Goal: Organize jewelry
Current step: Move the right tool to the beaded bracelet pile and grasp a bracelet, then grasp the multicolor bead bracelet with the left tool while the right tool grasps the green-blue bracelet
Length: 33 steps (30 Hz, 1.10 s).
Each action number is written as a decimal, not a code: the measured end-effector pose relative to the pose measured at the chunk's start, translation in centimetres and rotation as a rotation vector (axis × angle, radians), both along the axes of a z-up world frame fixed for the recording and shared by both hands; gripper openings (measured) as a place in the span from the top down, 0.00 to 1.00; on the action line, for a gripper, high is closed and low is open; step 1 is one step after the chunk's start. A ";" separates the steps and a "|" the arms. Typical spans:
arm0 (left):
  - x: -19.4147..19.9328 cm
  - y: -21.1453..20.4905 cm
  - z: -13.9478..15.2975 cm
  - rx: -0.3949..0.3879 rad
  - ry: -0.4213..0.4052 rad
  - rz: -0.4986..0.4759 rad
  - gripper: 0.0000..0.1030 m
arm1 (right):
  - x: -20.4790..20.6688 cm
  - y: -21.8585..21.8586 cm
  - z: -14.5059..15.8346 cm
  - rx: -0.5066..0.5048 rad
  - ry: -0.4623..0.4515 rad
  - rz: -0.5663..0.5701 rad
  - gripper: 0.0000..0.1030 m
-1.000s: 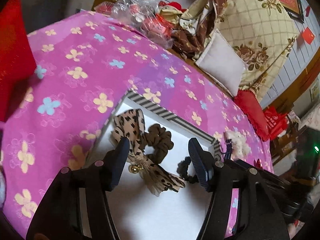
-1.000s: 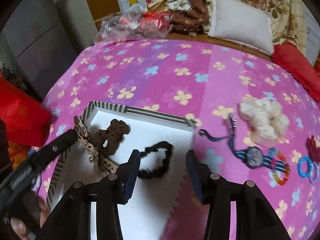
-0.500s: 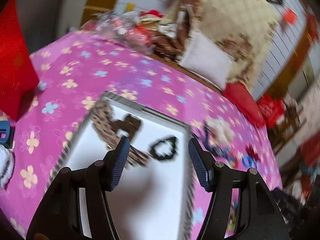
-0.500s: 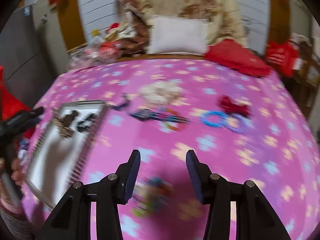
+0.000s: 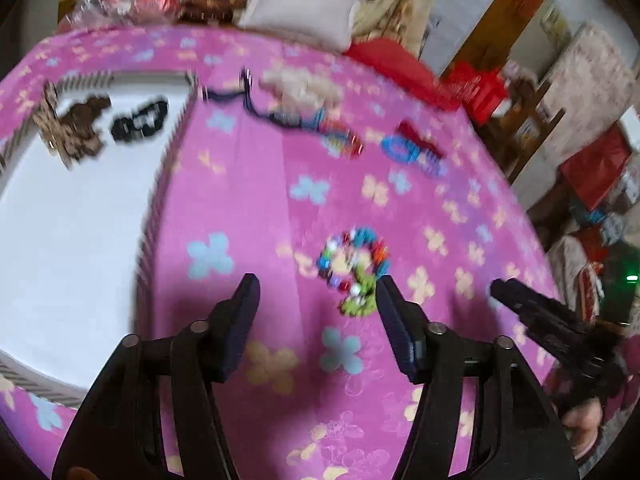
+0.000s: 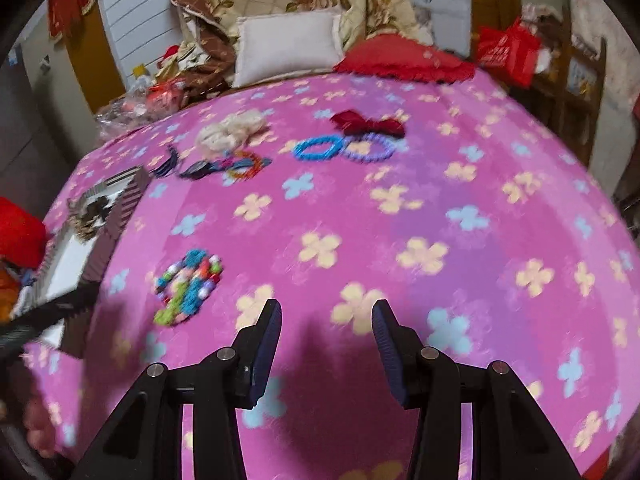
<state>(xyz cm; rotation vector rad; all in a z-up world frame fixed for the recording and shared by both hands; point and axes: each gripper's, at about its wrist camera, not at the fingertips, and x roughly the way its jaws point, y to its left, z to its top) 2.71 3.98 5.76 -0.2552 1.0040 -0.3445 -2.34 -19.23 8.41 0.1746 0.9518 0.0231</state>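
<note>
A striped-edged white box (image 5: 68, 216) lies at the left on the pink flowered cloth and holds a leopard bow (image 5: 66, 136) and a black scrunchie (image 5: 138, 122). A multicoloured bead bracelet (image 5: 352, 268) lies just ahead of my open, empty left gripper (image 5: 316, 300), near its right finger. It also shows in the right wrist view (image 6: 188, 284), left of my open, empty right gripper (image 6: 326, 322). Further back lie a cream scrunchie (image 6: 230, 132), a watch (image 6: 200, 168), a blue ring (image 6: 316, 149), a purple ring (image 6: 368, 150) and a red bow (image 6: 366, 124).
The box also shows in the right wrist view (image 6: 128, 196). A white pillow (image 6: 286, 46), a red cushion (image 6: 404, 62) and piled fabric line the far edge of the bed. A red bag (image 6: 18, 236) sits at the left. Furniture stands at the right.
Both grippers have swung right, away from the box, over the open cloth. The bead bracelet has come into view in front of the left gripper. Both stay open.
</note>
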 end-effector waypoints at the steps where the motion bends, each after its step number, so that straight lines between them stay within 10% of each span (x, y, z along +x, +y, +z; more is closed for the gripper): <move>1: 0.0 -0.1 -0.4 -0.001 0.014 -0.003 0.56 | 0.0 0.1 -0.2 0.033 0.012 0.022 0.56; 20: 1.2 2.6 -0.9 0.068 -0.041 -0.032 0.56 | 7.0 11.0 -2.6 -0.047 0.106 0.236 0.62; 24: 1.5 2.7 -1.2 0.057 -0.024 -0.036 0.56 | 7.9 12.3 -3.7 -0.098 0.126 0.246 0.90; 33: 1.4 2.1 -1.9 0.041 -0.004 -0.055 0.56 | 5.3 9.3 0.1 -0.043 0.034 0.207 0.91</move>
